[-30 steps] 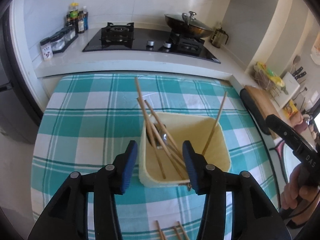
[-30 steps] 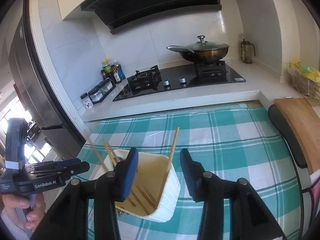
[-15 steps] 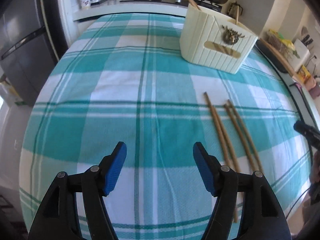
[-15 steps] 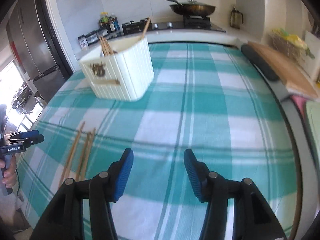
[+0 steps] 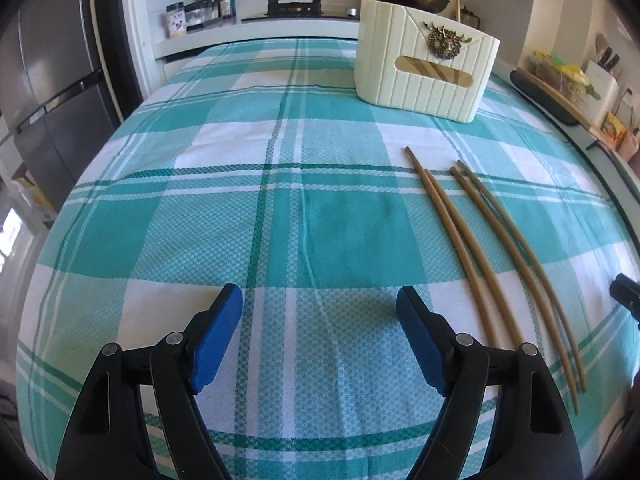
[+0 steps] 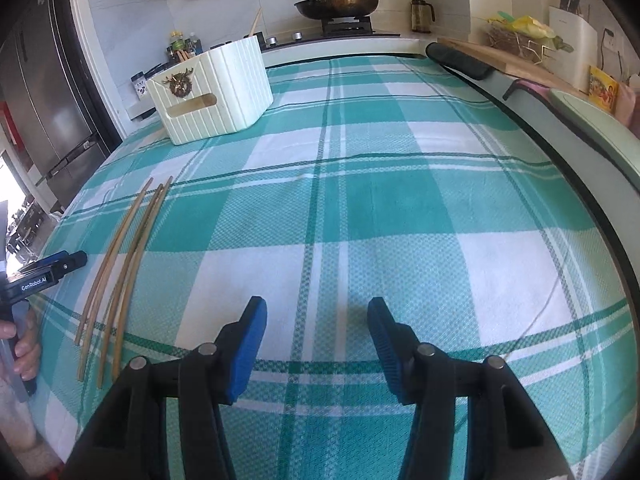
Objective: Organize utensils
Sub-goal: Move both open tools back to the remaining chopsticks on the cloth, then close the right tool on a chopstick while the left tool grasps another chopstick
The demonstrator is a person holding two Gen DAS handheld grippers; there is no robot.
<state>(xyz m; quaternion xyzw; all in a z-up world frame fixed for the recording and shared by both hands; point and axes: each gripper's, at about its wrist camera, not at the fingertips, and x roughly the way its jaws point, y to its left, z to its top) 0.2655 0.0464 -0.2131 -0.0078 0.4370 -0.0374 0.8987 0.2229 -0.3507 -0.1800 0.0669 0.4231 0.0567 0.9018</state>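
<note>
We see a teal-and-white checked cloth (image 5: 304,208) covering the worktop, a stove and pan behind the cream utensil box (image 5: 424,68). Four chopsticks (image 5: 480,248) lie loose on the cloth, near that box. "GenRobot.AI" marks our left tool (image 5: 320,316), its jaws just widening, empty. Our right tool (image 6: 318,320) hovers apart, empty.

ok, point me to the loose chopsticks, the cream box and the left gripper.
chopsticks (image 5: 472,252), left wrist view, mid-shaft of the leftmost stick on the cloth.
cream box (image 5: 384,64), left wrist view, ribbed front wall left of the handle slot.
left gripper (image 5: 320,336), left wrist view, midway between its blue fingertips, jaws open and empty.
</note>
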